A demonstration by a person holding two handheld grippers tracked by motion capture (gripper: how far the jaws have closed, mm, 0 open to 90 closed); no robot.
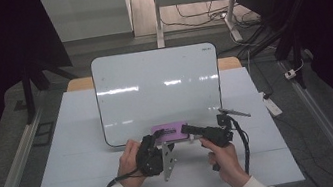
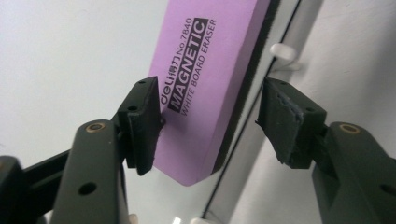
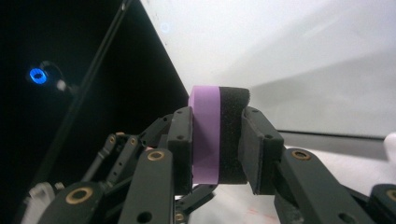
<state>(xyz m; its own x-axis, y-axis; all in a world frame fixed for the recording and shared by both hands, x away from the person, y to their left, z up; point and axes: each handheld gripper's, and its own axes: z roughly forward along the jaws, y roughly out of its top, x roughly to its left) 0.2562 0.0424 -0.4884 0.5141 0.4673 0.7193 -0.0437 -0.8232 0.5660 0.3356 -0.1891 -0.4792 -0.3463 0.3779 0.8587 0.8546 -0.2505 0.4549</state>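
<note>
A purple magnetic whiteboard eraser (image 1: 169, 130) with a black felt side rests at the bottom edge of a whiteboard (image 1: 153, 85) that stands on the white table (image 1: 78, 153). My right gripper (image 1: 185, 130) comes in from the right and is shut on one end of the eraser (image 3: 205, 135); one pad presses the purple back, the other the felt. My left gripper (image 1: 158, 136) reaches in from the left. Its jaws straddle the other end of the eraser (image 2: 205, 84). The left gripper (image 2: 212, 123) stands open: one pad sits close against the purple face, the other clear of the felt edge.
The whiteboard (image 2: 70, 56) takes up the middle of the table and leans back. On the floor to the right lie a white power strip (image 1: 272, 104) and cables. A desk frame (image 1: 159, 19) stands behind the table. Metal rails (image 1: 14, 168) run along both sides.
</note>
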